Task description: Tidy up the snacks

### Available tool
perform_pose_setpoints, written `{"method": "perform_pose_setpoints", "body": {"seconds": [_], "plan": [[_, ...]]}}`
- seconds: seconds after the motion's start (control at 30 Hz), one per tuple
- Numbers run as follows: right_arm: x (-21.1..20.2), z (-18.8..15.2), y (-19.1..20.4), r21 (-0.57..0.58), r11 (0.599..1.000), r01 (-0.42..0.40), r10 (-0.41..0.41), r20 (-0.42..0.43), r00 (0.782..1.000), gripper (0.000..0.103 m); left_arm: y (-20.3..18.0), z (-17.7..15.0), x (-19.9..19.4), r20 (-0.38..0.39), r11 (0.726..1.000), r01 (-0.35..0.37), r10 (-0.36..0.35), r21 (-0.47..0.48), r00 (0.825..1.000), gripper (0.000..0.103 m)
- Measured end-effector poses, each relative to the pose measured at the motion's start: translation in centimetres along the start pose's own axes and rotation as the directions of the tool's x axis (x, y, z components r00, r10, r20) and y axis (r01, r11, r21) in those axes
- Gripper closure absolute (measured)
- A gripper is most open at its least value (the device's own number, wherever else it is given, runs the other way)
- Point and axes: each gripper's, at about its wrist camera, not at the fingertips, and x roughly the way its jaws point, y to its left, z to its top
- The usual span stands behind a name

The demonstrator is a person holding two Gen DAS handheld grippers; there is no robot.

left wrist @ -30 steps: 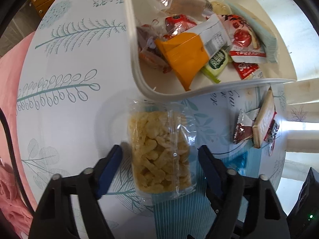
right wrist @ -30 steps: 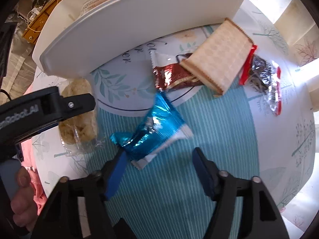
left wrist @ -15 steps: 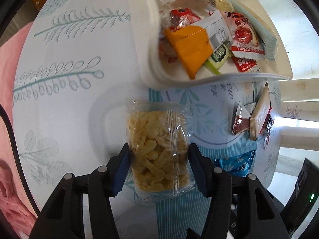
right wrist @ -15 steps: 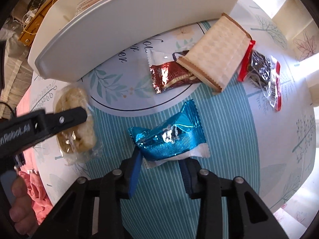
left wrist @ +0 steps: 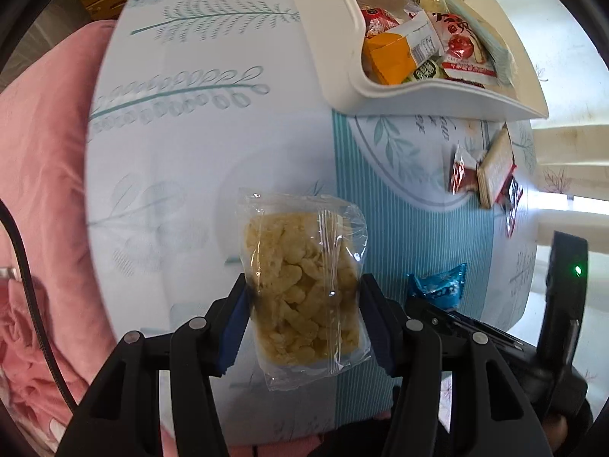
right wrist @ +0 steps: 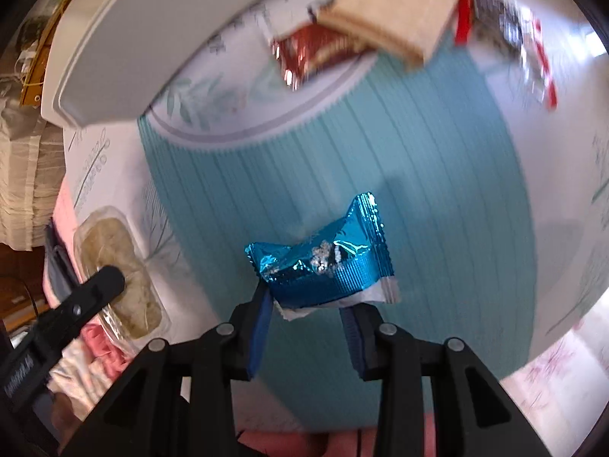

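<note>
Your left gripper clamps the clear bag of yellow puffed snacks by its sides, so it hangs free above the tablecloth. Your right gripper pinches the blue foil packet by its lower edge. Both are ready for the white bin, where other snacks sit.

Table w/ leaf-print cloth and items resting on it.
Table: pale cloth, teal striped panel at centre. White bin sits at far side. Beside bin: tan wafer pack overlapping a dark-red wrapper; clear pack w/ red edges just beside them.
</note>
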Motion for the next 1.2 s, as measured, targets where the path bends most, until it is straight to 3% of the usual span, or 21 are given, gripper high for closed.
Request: {"method": "perform_pose_setpoints", "body": {"seconds": [0.2,0.43,0.73,0.93,1.2], "plan": [[-0.4,-1.2,1.2,-0.037,0.997,-0.066,0.063,-0.078,0.995,0.068,1.3,-2.7,-2.9,0.007,1.000,0.007,-0.007,-0.022,1.000,0.048],[-2.8,-2.1,3.9,-0.174,0.981,-0.085,0.068,-0.101,0.993,0.068,1.3,-4.7,-7.3,0.094,0.997,0.053,-0.047,-0.060,0.994,0.048],[-7.7,-4.6,8.5,-0.344,0.928,-0.140,0.137,-0.035,0.990,0.067,0.2,-4.9,-13.5,0.218,0.995,0.087,-0.073,-0.056,0.973,0.048],[-11.7,-3.5,10.2,-0.410,0.896,-0.169,0.198,0.030,0.980,0.067,-2.0,-3.5,-15.7,0.252,0.996,0.077,-0.064,-0.041,0.966,0.048],[-17.1,-0.5,9.2,-0.465,0.862,-0.199,0.270,0.091,0.958,0.067,-6.0,-0.5,-17.6,0.304,0.997,0.069,-0.057,-0.031,0.951,0.048]]}}
